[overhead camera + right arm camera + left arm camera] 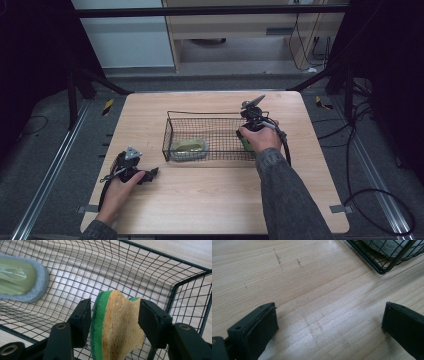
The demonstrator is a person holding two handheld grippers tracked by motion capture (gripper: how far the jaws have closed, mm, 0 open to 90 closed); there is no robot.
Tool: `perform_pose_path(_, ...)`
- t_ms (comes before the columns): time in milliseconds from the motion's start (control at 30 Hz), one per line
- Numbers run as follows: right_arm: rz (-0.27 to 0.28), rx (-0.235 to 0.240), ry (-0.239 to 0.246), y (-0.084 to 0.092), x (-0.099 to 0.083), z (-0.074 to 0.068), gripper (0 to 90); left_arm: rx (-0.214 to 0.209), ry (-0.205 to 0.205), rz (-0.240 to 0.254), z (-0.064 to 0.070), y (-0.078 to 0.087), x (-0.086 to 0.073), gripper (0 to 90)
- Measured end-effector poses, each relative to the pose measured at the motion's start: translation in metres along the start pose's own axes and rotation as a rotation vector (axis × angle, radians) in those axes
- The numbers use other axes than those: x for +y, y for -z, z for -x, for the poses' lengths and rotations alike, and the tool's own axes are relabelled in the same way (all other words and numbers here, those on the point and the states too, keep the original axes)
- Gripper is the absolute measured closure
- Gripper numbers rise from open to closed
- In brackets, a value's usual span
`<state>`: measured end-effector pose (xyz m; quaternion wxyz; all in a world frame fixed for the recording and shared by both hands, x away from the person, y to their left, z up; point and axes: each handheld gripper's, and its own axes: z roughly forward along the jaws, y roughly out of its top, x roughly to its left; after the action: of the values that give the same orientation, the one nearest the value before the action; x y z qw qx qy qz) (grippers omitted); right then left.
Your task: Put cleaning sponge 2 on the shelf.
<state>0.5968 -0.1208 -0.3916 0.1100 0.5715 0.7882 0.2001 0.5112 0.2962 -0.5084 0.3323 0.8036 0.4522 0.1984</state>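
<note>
A yellow sponge with a green scouring side (117,327) stands on edge between the jaws of my right gripper (113,307), which is shut on it inside the right end of a black wire basket (215,113). The sponge hangs just above the mesh floor (140,272). At the basket's left end lies a grey-blue scrubbing pad with a pale green handle (189,148) (17,280). My left gripper (154,172) rests on the wooden table in front of the basket's left corner, open, with bare wood between its jaws (329,317).
The basket's near corner (382,267) lies just beyond the left gripper's jaws. The light wooden table (210,200) has bare room in front of the basket. The right gripper's cable (286,145) trails off beside the person's sleeve. Dark floor and metal rails surround the table.
</note>
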Motion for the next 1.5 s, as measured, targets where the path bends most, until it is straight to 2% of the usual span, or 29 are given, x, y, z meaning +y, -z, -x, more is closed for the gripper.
perform_pose_path(233, 0.010, 0.003, -0.010, 0.001, 0.001, 0.001, 38.3, 0.000, 0.001, 0.000, 0.000, 0.000, 0.000, 0.0)
perform_pose_path(700, 0.023, -0.001, -0.013, 0.008, -0.001, 0.005, 36.8, 0.000, 0.001, 0.000, 0.000, 0.000, 0.000, 0.0)
perform_pose_path(1500, 0.043, -0.030, -0.014, 0.017, -0.015, 0.026, 31.5, 0.000, 0.002, 0.000, 0.000, 0.000, 0.000, 0.0)
